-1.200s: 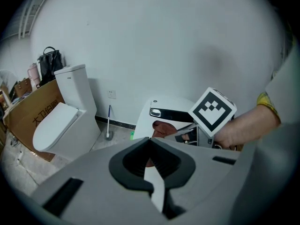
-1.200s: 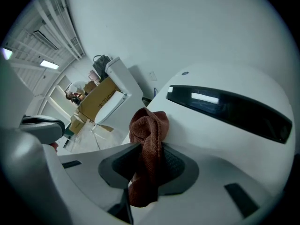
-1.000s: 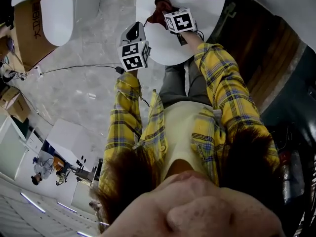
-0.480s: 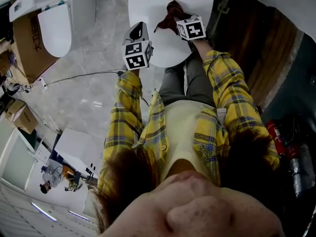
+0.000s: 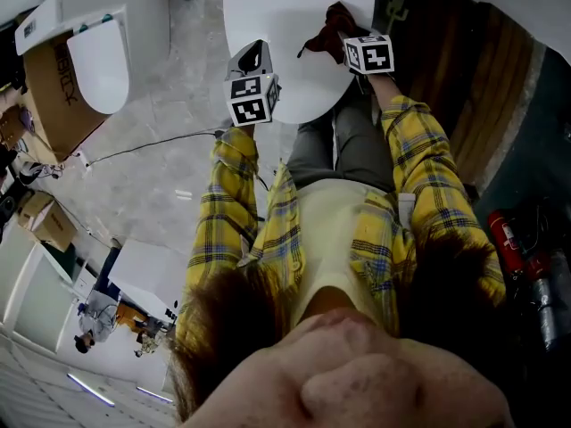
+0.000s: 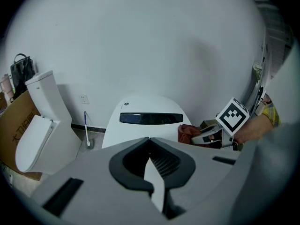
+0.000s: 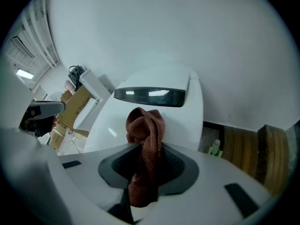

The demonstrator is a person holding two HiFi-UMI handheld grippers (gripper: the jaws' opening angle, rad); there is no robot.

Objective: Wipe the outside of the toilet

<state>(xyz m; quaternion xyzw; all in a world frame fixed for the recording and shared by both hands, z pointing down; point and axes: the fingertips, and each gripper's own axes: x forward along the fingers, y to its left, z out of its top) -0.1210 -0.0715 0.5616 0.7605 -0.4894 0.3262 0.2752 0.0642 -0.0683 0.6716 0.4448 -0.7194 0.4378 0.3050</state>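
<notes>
The white toilet (image 5: 277,25) with a black panel at its back stands right in front of me, lid down. My right gripper (image 5: 348,43) is shut on a reddish-brown cloth (image 5: 330,25) that rests on the right side of the lid. In the right gripper view the cloth (image 7: 146,125) bunches up out of the jaws over the toilet lid (image 7: 187,111). My left gripper (image 5: 253,56) hovers over the lid's left edge, shut and empty. The left gripper view shows the toilet (image 6: 140,125) ahead and the right gripper (image 6: 206,136) with the cloth (image 6: 189,133) at right.
A second white toilet (image 5: 98,38) stands to the left beside a cardboard box (image 5: 45,96). A toilet brush (image 6: 87,132) leans at the wall between the two toilets. A cable (image 5: 152,139) crosses the marble floor. Wooden panelling (image 5: 464,96) and a fire extinguisher (image 5: 510,237) are at right.
My right gripper has slid the cloth rightward across the lid toward its right side. The left gripper has stayed nearly in place.
</notes>
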